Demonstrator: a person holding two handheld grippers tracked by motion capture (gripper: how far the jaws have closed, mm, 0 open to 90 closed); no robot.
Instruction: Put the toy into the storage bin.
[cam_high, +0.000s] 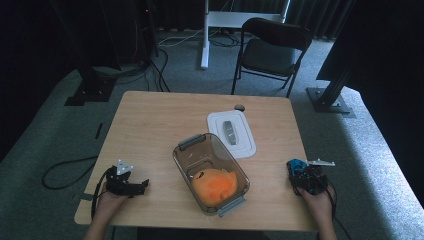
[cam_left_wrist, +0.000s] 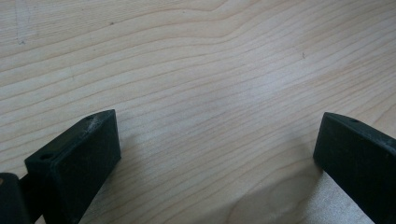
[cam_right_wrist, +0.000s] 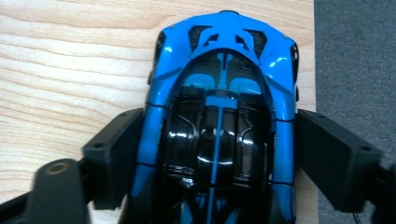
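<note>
Blue toy car (cam_right_wrist: 219, 116) is bracketed between the right gripper's (cam_right_wrist: 219, 154) fingers, pads at its flanks, contact uncertain; left gripper's (cam_left_wrist: 217, 154) fingers are spread, released, above bare desk (cam_left_wrist: 196, 70).

Looks like a lab or recording studio set up for filming, not a home. Black curtains (cam_high: 45, 35) hung all round, dark metal stands bolted on floor plates (cam_high: 330, 102) at either side, cables (cam_high: 150, 70) trailing over grey carpet (cam_high: 45, 135). A single light wooden surface (cam_high: 150, 125) placed mid-room, with a black folding chair (cam_high: 272, 50) and a white desk leg (cam_high: 205, 35) behind it.
</note>
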